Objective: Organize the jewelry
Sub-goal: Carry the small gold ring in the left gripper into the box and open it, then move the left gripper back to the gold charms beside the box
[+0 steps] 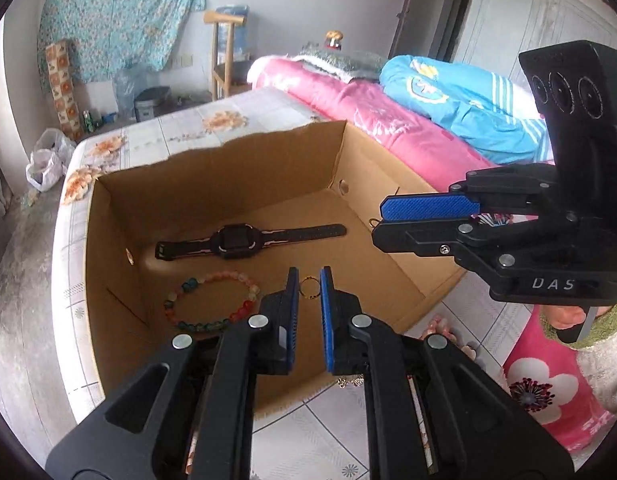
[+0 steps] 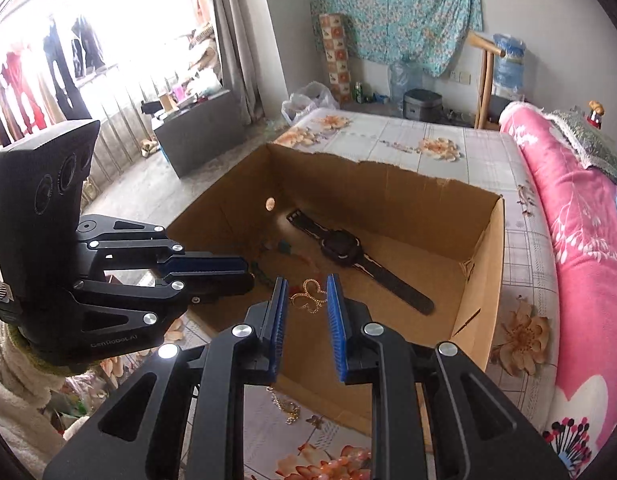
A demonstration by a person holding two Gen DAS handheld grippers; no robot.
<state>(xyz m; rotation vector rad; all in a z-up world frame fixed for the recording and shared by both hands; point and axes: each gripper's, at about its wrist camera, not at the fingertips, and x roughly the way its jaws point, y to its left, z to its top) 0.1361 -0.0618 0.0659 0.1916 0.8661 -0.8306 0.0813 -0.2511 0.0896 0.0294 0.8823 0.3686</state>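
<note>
Inside cardboard box (image 1: 360,168) | gold ring (image 1: 309,287) just beyond left gripper (image 1: 309,280), parted | right gripper (image 2: 307,285) parted

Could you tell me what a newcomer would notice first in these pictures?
The open cardboard box on the bed dominates, with a black watch lying flat near its far wall and a beaded bracelet nearer. The left hand-held gripper and right hand-held gripper both hover open above it, a gold ring showing between the left one's fingers.
</note>
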